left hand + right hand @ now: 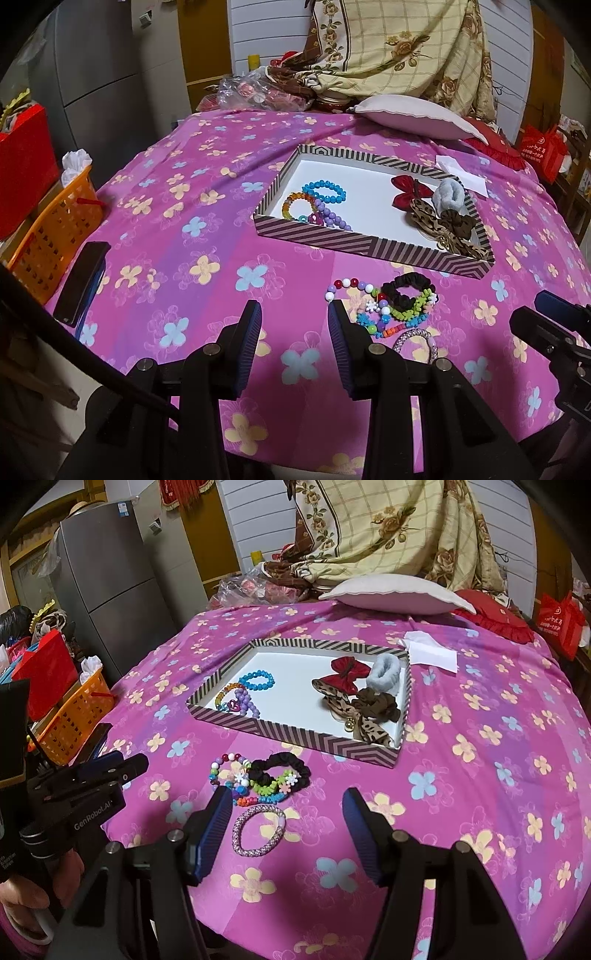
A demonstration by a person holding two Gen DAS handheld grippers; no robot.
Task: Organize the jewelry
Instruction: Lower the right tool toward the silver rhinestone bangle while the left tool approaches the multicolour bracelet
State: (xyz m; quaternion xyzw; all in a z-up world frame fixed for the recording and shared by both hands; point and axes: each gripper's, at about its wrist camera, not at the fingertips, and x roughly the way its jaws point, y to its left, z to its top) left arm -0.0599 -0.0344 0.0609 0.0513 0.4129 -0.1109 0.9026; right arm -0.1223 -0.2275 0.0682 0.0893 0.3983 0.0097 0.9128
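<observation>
1. Striped box: shallow rectangular tray on the pink flowered cloth. Its long axis runs from near left to far right in the right wrist view.
2. Contents, left end: blue bead bracelet, rainbow bracelet, purple bead bracelet, overlapping.
3. Contents, right end: red bow, grey scrunchie, brown scrunchie, leopard-print bow.
4. Loose pile on the cloth, just in front of the box: black scrunchie, green flower bracelet, mixed bead strand, tangled together.
5. Pink woven bangle: lies flat, nearest the right gripper, apart from its pads.
6. Right gripper: angled downward over the cloth, jaws parted moderately wide, nothing between the pads.
7. Left gripper: angled downward, jaws parted, empty; its right pad sits beside the pile's edge.
8. Hand: wraps the left gripper's handle, low left in the right wrist view.
</observation>
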